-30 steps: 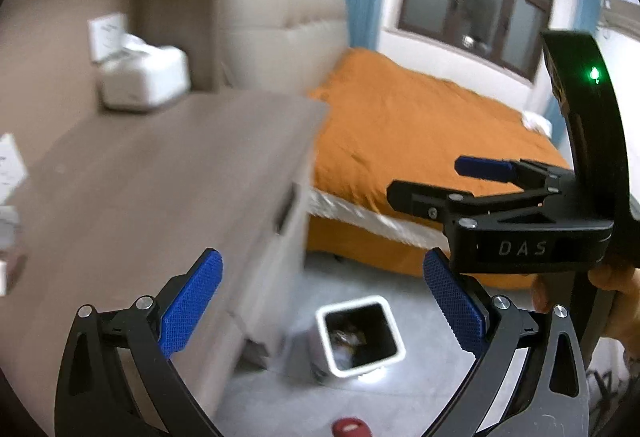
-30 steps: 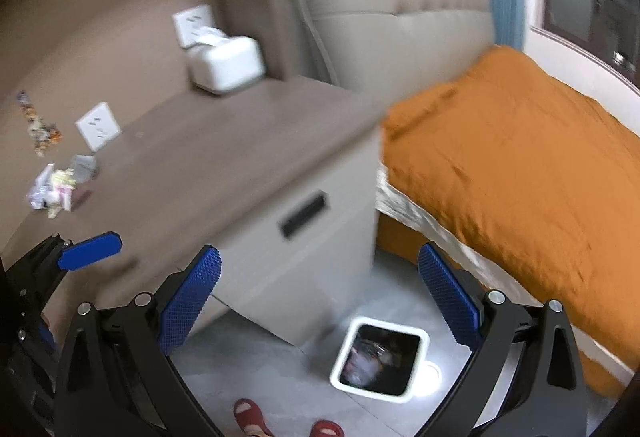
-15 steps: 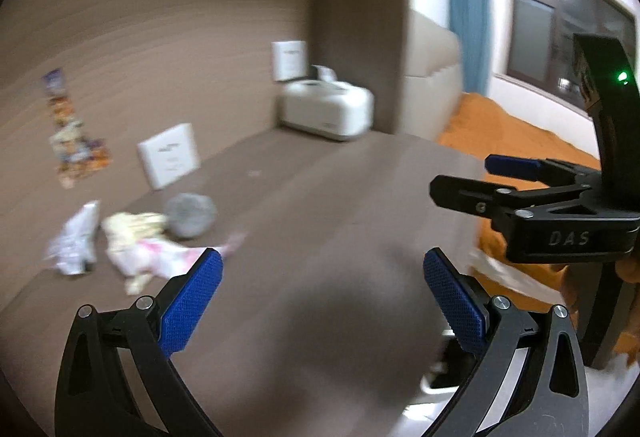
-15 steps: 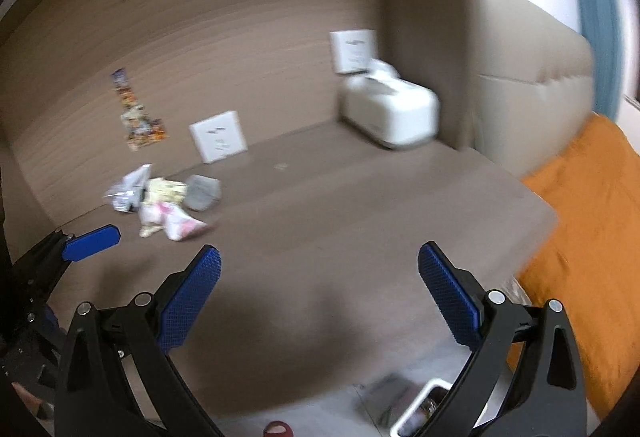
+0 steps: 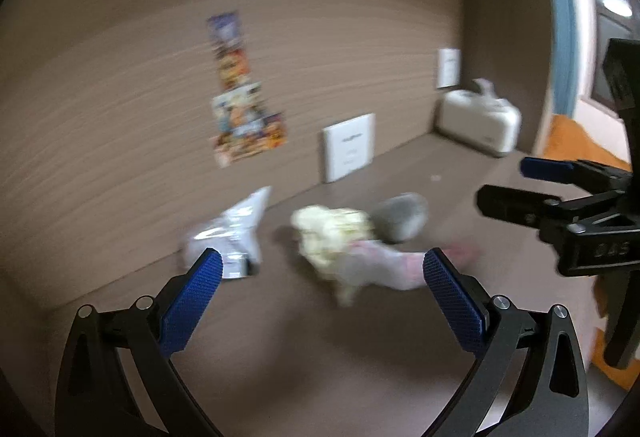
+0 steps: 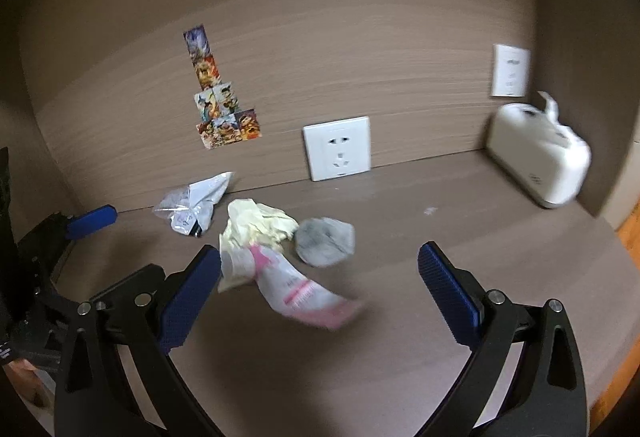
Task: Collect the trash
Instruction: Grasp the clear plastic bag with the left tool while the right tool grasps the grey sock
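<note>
Item: brown wood-grain tabletop (image 6: 400,317) against a matching wood-grain wall panel (image 6: 360,17). Contents listed left to right, as seen from the right wrist camera.

1. Left gripper (image 5: 320,285): jaws spread wide, blue pads empty, held above the tabletop in front of the trash. In the right wrist view its black frame and one blue fingertip (image 6: 92,221) show at the far left edge.
2. Strip of colourful stickers (image 6: 220,97): stuck on the wall panel, above the trash.
3. Clear plastic wrapper (image 6: 192,205): crumpled, with a dark printed patch, lying at the foot of the wall; leftmost piece of trash.
4. Pale yellow crumpled paper (image 6: 256,229): just right of the wrapper, on the tabletop.
5. Pink-and-white packet (image 6: 296,289): flattened, touching the yellow paper and reaching toward the camera; blurred at its near end.
6. Grey crumpled wad (image 6: 326,241): round, just right of the yellow paper, beside the packet.
7. White wall socket (image 6: 338,149): on the panel behind the wad.
8. Right gripper (image 6: 320,289): jaws spread wide, holding nothing, with the packet showing between its blue pads.
9. Second white wall plate (image 6: 510,71): higher on the panel, far right.
10. White tissue box (image 6: 540,165): in the right corner of the tabletop, a tissue sticking up from its top, well apart from the trash.
</note>
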